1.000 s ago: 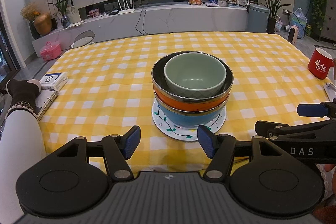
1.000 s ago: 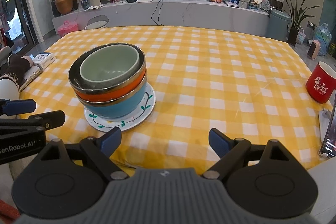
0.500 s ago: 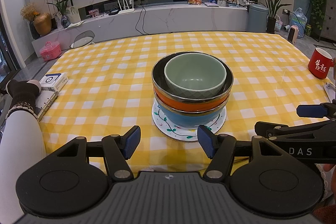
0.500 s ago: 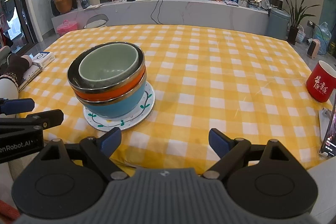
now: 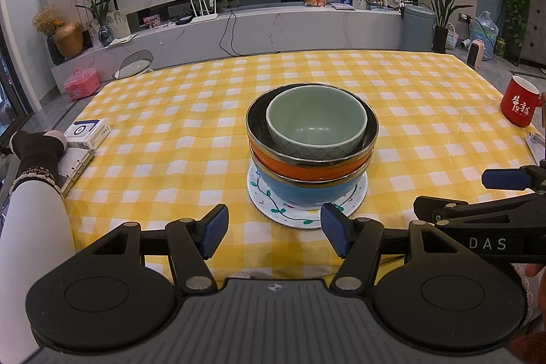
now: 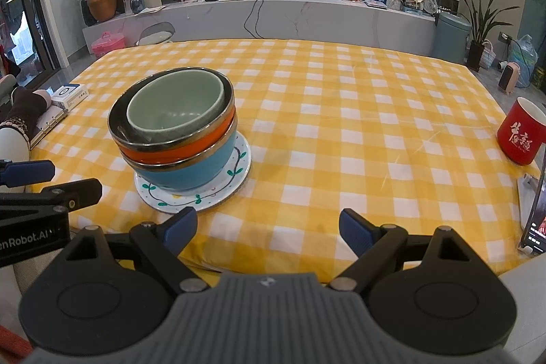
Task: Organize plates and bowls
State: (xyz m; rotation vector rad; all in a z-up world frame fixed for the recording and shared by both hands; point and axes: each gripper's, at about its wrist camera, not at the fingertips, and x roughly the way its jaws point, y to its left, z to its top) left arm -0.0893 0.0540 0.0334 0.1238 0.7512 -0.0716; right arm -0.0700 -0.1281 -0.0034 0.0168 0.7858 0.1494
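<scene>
A stack stands on the yellow checked table: a white plate with green leaf marks [image 5: 293, 214] at the bottom, a blue bowl [image 5: 307, 191] on it, an orange steel-rimmed bowl [image 5: 307, 161] in that, and a pale green bowl [image 5: 315, 121] on top. The same stack shows in the right wrist view: plate [image 6: 235, 171], blue bowl [image 6: 191, 171], orange bowl [image 6: 177, 152], green bowl [image 6: 175, 106]. My left gripper [image 5: 273, 229] is open and empty, just before the plate's near edge. My right gripper [image 6: 268, 232] is open and empty, to the right of the stack at the table's front edge.
A red mug [image 6: 520, 135] stands at the table's right edge, with a phone on a stand [image 6: 534, 220] in front of it. A white box [image 5: 87, 132] and an open binder [image 5: 73, 166] lie at the left edge. A sleeved arm [image 5: 30, 193] is at the left.
Nearly nothing. The right wrist view has shifted slightly, so the stack sits a touch further left and higher in it. Both grippers stay open.
</scene>
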